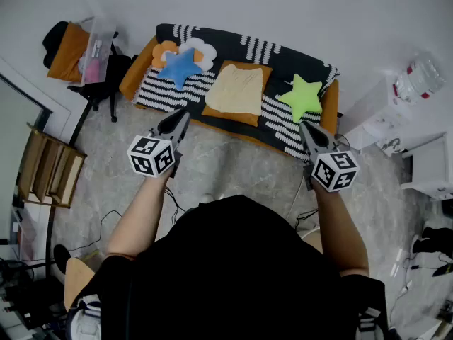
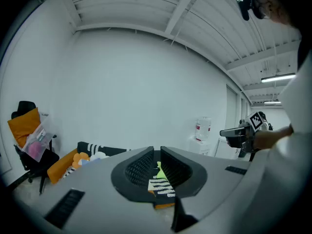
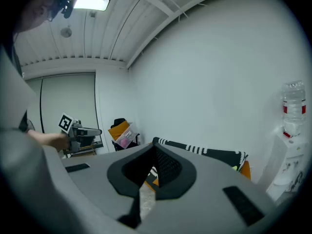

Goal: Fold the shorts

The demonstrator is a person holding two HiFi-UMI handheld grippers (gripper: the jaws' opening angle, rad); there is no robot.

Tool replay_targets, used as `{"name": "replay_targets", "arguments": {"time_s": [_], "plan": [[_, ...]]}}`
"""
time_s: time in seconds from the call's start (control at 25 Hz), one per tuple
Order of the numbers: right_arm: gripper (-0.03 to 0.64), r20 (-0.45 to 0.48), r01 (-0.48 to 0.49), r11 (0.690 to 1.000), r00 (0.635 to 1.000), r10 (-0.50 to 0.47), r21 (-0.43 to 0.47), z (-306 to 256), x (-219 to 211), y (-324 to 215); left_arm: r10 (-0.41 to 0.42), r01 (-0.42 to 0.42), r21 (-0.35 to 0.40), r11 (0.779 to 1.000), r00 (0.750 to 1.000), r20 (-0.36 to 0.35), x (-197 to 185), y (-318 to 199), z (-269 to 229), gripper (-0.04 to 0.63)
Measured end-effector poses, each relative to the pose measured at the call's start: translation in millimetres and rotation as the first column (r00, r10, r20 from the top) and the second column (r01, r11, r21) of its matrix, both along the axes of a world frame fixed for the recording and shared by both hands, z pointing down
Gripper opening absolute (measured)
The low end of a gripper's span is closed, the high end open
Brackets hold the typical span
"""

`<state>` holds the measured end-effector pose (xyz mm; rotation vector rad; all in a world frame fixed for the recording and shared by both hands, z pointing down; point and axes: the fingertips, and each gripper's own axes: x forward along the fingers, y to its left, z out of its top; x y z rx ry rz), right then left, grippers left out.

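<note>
I stand in front of the sofa [image 1: 283,55] with both claws raised and pointing towards it, a little below level, neither one touching anything. My left claw [image 2: 156,155] is released only a crack: a slim gap shows between its jaws, with nothing in it but a sliver of the sofa beyond. My right claw [image 3: 155,155] is clenched on nothing, its jaws meeting at the tips.

The shorts [image 1: 235,88], pale yellow, lie on the middle of the sofa's seat on an orange cushion. The blue star cushion [image 1: 180,66] sits towards the sofa's left end and the green star cushion [image 1: 301,96] towards its right. From here they look spread fairly flat, though I cannot tell whether a fold is already in them.

I judge this to be the approach, with the folding itself not yet begun. The next move calls for opening both claws wide and bringing them down to the sofa, one at each side of the shorts. Each must pinch an edge of the cloth without catching the cushion underneath.
</note>
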<state>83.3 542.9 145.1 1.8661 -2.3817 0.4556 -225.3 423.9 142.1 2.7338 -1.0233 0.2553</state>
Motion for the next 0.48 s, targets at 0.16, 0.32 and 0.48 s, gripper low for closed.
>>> {"name": "replay_targets", "arguments": {"time_s": [0.16,0.32,0.48], "plan": [[0.003,0.028,0.01,1.0,1.0,-0.01,0.003,2,12,1,-0.003,0.003,0.012,1.0,1.0,0.003,13,4,-6,0.061],[0.005,0.052,0.04,0.999,0.998,-0.04,0.0,4,16,-2,-0.012,0.012,0.012,1.0,1.0,0.014,20,8,-8,0.061],[0.005,0.055,0.055,0.998,0.997,-0.055,0.002,4,14,-5,-0.031,0.031,0.02,0.999,0.999,0.017,18,8,-12,0.069]]}}
